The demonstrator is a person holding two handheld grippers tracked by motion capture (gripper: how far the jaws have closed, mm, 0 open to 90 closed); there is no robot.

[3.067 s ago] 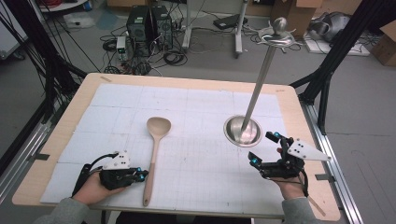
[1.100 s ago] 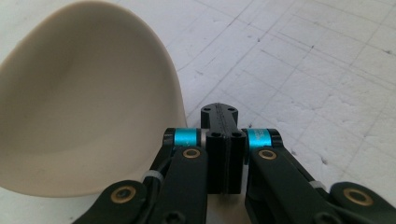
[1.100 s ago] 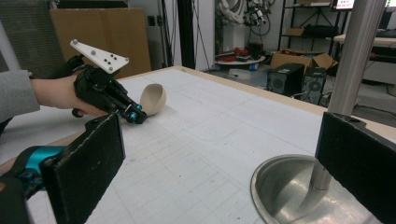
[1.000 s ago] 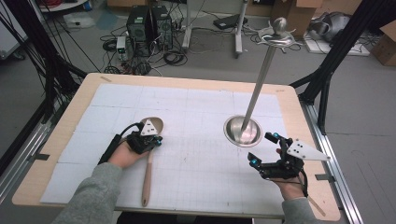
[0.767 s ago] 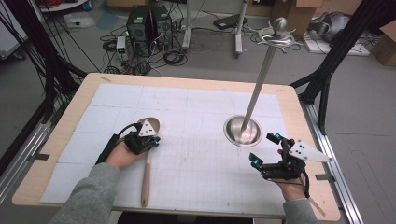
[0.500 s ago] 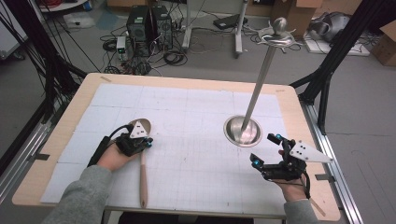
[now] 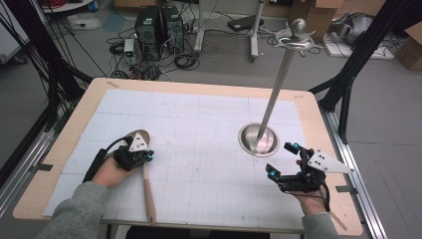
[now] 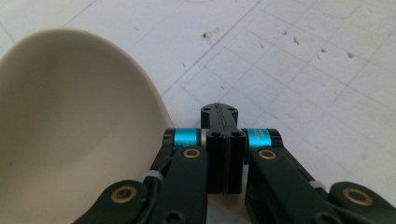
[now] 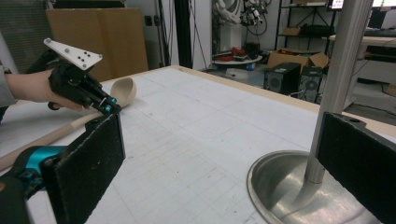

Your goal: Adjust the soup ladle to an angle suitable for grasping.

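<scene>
Moved: spoon [image 7: 146, 186] dragged left with left gripper [image 7: 133, 157].
Left jaws: pinched together at its neck.
Right gripper [image 7: 293, 172]: wide, idle.
Risk: thin handle twisting loose (shallow grip).

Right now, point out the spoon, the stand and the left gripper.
spoon [image 7: 148, 191]: high view, on the handle.
stand [image 7: 258, 140]: high view, on the round base.
left gripper [image 8: 223, 154]: left gripper view, between its closed fingertips.

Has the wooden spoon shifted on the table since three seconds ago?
Yes. The wooden spoon has slid left, away from the steel stand base, and toward the person, with the left claw shut by its neck.
</scene>
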